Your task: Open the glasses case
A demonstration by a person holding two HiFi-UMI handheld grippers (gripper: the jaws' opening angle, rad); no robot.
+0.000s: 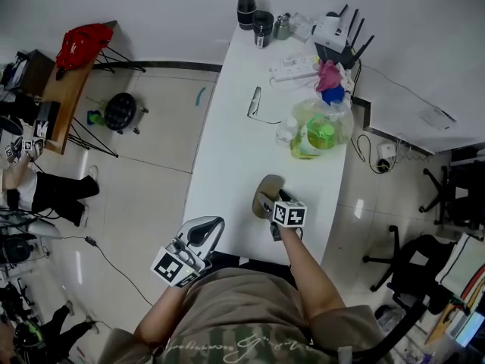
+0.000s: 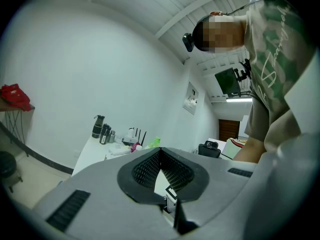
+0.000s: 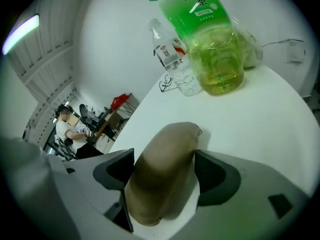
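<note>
Currently the left gripper is hovering by the near corner of the white table, jaws pressed together and empty, well apart from the work. The right gripper is the nearer one: it is straddling the tan glasses case, jaws spread, not squeezing. The case is lying flat on the table, long axis running along the jaws, pointing away toward the green tea bottle.

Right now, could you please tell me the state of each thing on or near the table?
glasses case: closed, lying on the table.
right gripper: open, jaws either side of the glasses case.
left gripper: shut, empty.
eyeglasses: lying loose on the table.
green tea bottle: upright.
</note>
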